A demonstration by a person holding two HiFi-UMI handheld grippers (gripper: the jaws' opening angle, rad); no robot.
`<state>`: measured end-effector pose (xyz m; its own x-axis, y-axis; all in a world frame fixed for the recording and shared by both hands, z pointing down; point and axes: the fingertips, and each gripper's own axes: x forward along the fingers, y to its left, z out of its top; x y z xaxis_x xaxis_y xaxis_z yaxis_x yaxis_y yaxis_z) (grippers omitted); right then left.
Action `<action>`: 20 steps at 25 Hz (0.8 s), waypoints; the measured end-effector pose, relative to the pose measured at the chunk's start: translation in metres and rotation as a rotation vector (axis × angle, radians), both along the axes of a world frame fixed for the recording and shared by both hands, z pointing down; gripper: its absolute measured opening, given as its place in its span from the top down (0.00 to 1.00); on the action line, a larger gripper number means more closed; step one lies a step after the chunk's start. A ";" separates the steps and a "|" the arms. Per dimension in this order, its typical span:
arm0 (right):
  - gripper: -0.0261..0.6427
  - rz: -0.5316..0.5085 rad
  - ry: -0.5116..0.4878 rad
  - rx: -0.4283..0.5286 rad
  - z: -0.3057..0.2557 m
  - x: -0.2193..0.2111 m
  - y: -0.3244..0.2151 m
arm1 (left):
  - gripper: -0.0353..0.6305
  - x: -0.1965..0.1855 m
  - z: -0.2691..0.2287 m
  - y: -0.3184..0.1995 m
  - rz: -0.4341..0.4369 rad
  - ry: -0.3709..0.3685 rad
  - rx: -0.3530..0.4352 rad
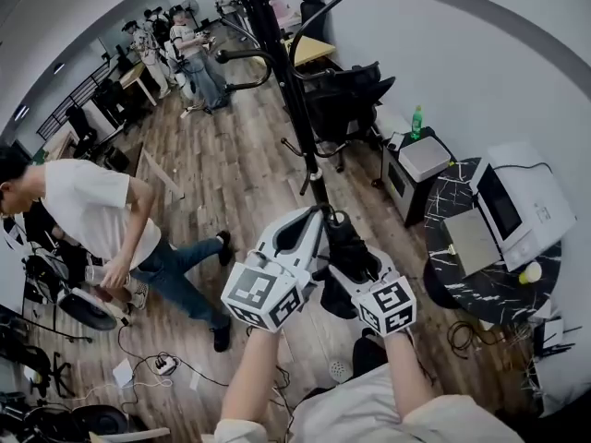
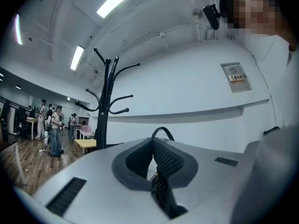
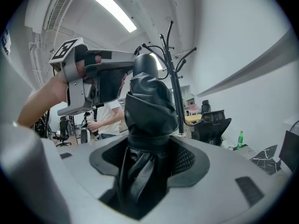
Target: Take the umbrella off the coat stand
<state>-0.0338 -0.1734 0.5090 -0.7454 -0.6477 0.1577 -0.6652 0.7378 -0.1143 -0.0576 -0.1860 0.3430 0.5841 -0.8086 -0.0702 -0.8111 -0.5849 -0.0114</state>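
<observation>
The head view looks steeply down from above the person's forearms (image 1: pixel 254 377) onto the wooden floor (image 1: pixel 231 173). The left gripper view faces level past its fingers (image 2: pixel 170 160) toward the far coat stand (image 2: pixel 105 106) and the wall (image 2: pixel 187 87). The right gripper view looks closely along its own fingers. All three views share that stand.

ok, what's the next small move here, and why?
Probably draw both grippers back from the coat stand: the right gripper grips the folded umbrella, the left gripper pinches its strap, and the hooks look bare.
</observation>
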 end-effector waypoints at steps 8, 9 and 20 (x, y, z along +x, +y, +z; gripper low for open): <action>0.56 -0.008 0.003 -0.012 0.006 -0.006 0.003 | 0.91 -0.009 0.006 0.005 -0.013 0.021 -0.013; 0.56 -0.012 0.004 -0.012 0.007 -0.007 0.004 | 0.91 -0.011 0.006 0.005 -0.017 0.021 -0.014; 0.56 -0.042 0.042 0.008 0.002 -0.019 0.011 | 0.91 -0.027 -0.003 0.014 -0.034 0.042 0.007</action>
<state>-0.0527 -0.1621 0.5108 -0.7646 -0.6175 0.1843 -0.6380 0.7658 -0.0809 -0.0849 -0.1720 0.3403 0.5528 -0.8273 -0.1004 -0.8302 -0.5571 0.0193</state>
